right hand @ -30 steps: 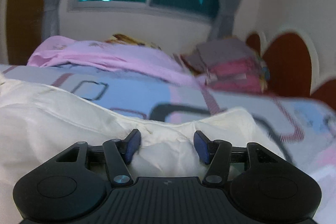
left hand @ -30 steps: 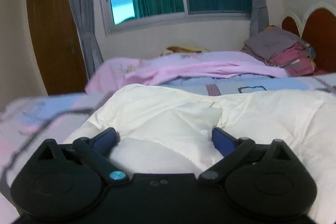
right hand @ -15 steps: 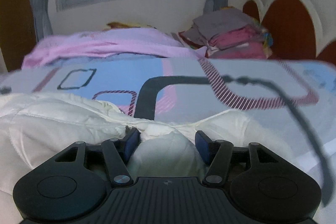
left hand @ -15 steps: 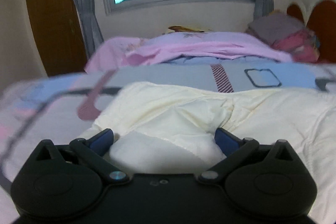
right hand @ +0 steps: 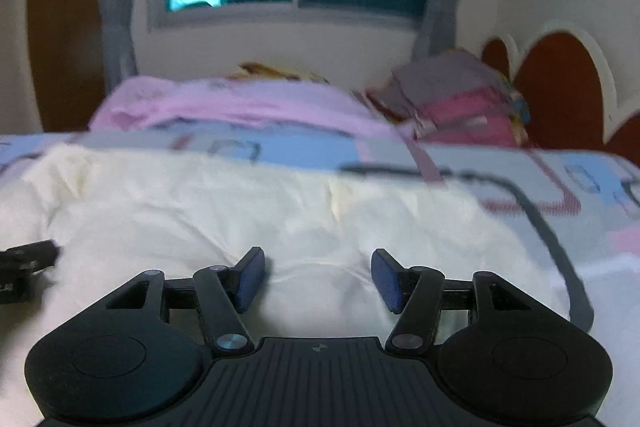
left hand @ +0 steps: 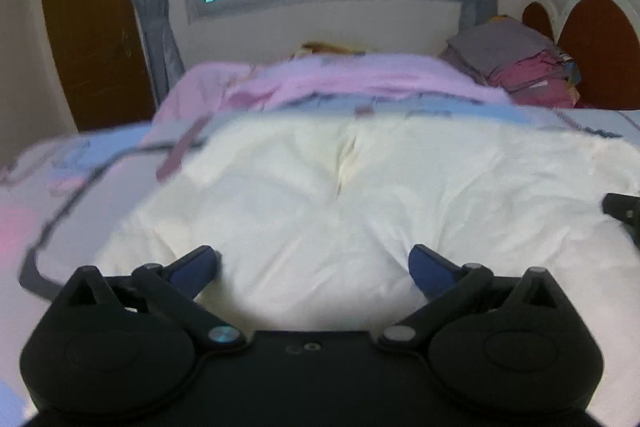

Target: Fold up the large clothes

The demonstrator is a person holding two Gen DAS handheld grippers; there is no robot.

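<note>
Door [left hand: 92, 27]: stood at ten o'clock in the left wrist view, well apart from the work.
Bedsheet [left hand: 60, 187]: patterned in blue, pink and grey, it showed bare at nine o'clock beside the garment.
Left gripper [left hand: 312, 263]: jaws stood wide apart, the blue pads [left hand: 194, 265] resting on or just over the cloth; it had hold of nothing that could be seen.
Cream garment [left hand: 360, 195]: lay spread on the bed, filling the centre of both views, puffy and creased, with a seam running toward twelve o'clock; its far edge met the sheet just short of the pink blanket [left hand: 340, 79].
Right gripper [right hand: 318, 275]: jaws also wide apart over the garment's near edge, nothing pinched between them. Part of the other tool showed at nine o'clock in its view.
Folded pile [right hand: 460, 99]: stacked at two o'clock by the headboard [right hand: 560, 87], well apart.
Step in hand: judged to be a release, one fold laid down flat with both tools let go.
Next move: likely calls for picking fresh grip points on the near edge or the two sides, closing on both layers of cloth together, and lifting evenly so the bulky padding does not slide out of line.
</note>
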